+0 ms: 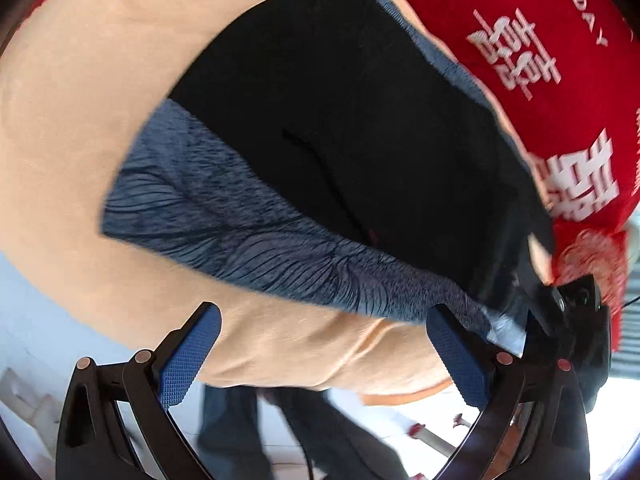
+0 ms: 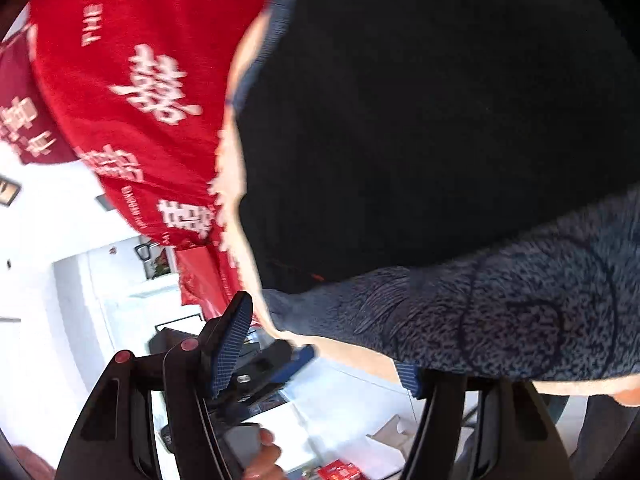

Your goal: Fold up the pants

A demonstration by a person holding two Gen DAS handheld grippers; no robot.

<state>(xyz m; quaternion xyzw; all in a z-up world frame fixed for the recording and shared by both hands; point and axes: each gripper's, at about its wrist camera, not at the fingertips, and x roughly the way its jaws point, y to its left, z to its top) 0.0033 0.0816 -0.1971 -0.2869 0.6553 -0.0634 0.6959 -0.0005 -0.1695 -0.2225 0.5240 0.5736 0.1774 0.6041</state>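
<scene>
The pants [image 1: 340, 152] are black with a blue-grey patterned part [image 1: 240, 224]. They lie folded on a peach cloth surface [image 1: 88, 100]. My left gripper [image 1: 324, 348] is open and empty, just short of the pants' near edge. In the right wrist view the pants [image 2: 420, 120] fill the upper right, with the blue-grey part [image 2: 500, 312] below. My right gripper [image 2: 332, 344] is open. Its left pad [image 2: 232, 344] hangs free and its right pad [image 2: 410, 380] is mostly hidden under the fabric edge. The other gripper [image 2: 272, 364] shows between the fingers.
A red cloth with white characters [image 1: 560, 60] lies beyond the pants; it also shows in the right wrist view [image 2: 140, 80]. The peach surface's edge [image 1: 400, 398] drops to a white floor [image 1: 420, 416]. A person's dark trouser legs [image 1: 240, 432] stand below.
</scene>
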